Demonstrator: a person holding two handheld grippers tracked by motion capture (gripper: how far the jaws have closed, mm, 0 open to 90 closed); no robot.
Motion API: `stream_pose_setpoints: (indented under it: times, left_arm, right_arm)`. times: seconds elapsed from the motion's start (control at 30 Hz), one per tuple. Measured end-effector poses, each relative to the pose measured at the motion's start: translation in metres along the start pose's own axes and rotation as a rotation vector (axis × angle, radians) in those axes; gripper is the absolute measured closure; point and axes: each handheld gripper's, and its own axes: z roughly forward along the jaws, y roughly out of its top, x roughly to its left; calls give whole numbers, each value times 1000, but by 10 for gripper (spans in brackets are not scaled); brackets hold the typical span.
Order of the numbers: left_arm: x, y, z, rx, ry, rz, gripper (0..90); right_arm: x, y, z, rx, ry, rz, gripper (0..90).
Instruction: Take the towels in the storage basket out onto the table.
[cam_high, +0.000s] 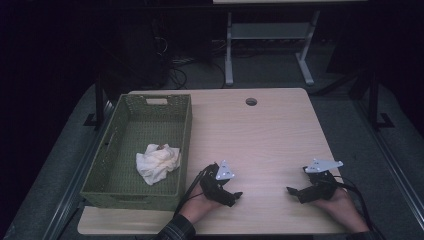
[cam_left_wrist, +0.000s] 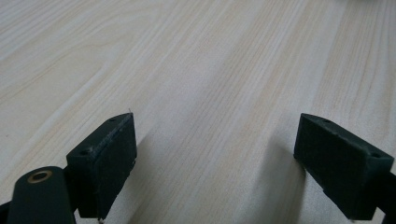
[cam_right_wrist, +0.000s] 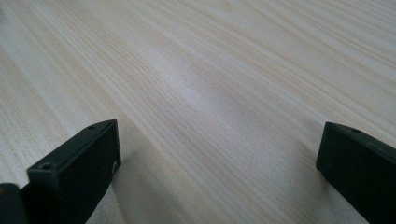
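- The high view looks forward and down from above the near edge of the desk (cam_high: 270, 130), taking in the whole top, the green basket (cam_high: 112, 187) at the left and the dark floor beyond.
- The left gripper view sits very low and close over the bare wood, looking along its 2 black jaws, which stand wide apart.
- The right gripper view is just as close and low over the wood.
- All 3 views share the near part of the desk top.
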Motion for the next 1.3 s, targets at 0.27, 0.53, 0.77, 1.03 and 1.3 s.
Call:
stream_pose_setpoints:
  times: [0.27,0.53,0.77,1.03,1.3]
  left_arm:
    - [0,1,0,3,6,-1,126]
    - [1,3,-3,25,-6,-23,127]
    - [1,4,-5,32,5,-19,127]
    - [1,5,-10,26,19,-26,128]
    - [1,8,-15,17,21,-33,129]
  right_arm:
    - [0,0,0,-2,3,-1,0]
    - [0,0,0,-3,2,-3,0]
    - [0,0,0,-3,2,-3,0]
    - [0,0,0,-3,2,-3,0]
    - [0,0,0,-3,4,-5,0]
